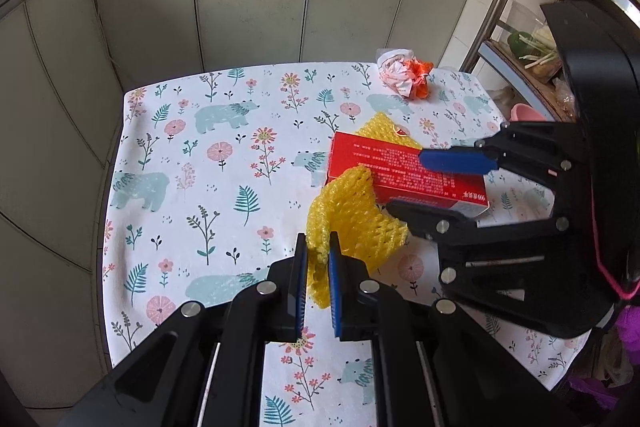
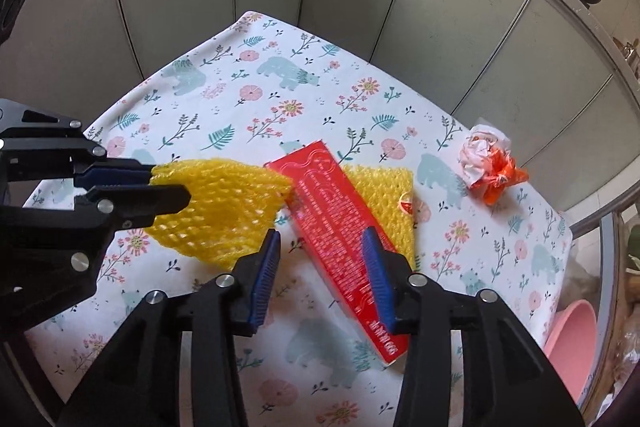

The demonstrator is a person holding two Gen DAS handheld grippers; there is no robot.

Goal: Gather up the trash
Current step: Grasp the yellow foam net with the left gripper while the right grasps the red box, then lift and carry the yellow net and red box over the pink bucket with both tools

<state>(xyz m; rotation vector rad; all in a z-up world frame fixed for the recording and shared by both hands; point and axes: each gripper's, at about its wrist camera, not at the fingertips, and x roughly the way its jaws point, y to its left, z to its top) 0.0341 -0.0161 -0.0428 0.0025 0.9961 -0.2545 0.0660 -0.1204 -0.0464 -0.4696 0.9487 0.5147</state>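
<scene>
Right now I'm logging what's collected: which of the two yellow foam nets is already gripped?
The near net, pinched in the left tongs. The other net lies flat on the cloth, partly under the red box.

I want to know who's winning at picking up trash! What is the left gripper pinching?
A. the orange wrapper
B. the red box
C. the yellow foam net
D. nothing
C: the left gripper is shut on a yellow foam net, lifting its edge, while the red box lies on the table between the right gripper's open jaws.
</scene>
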